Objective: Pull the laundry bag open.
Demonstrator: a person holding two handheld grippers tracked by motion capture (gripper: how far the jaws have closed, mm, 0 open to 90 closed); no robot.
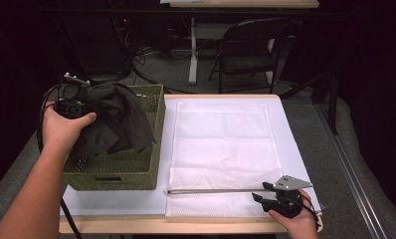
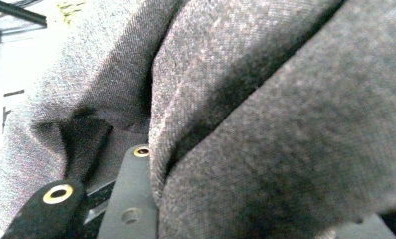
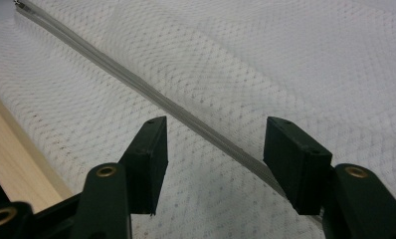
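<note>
The left gripper (image 1: 79,102), its fingers clamped on the dark garment (image 1: 117,122) above the woven basket (image 1: 136,172), should lift until the cloth hangs clear before crossing to the mesh bag (image 1: 221,149), where the right gripper (image 1: 265,194) waits wide-fingered at the zipper (image 1: 211,190).

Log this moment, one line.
left tongs: shut on dark cloth over basket | right tongs: open over mesh bag zipper

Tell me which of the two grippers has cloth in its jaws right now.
The left gripper, over the green woven basket, is clamped on the dark grey garment. The right gripper stands open over the white mesh bag, gripping nothing.
</note>
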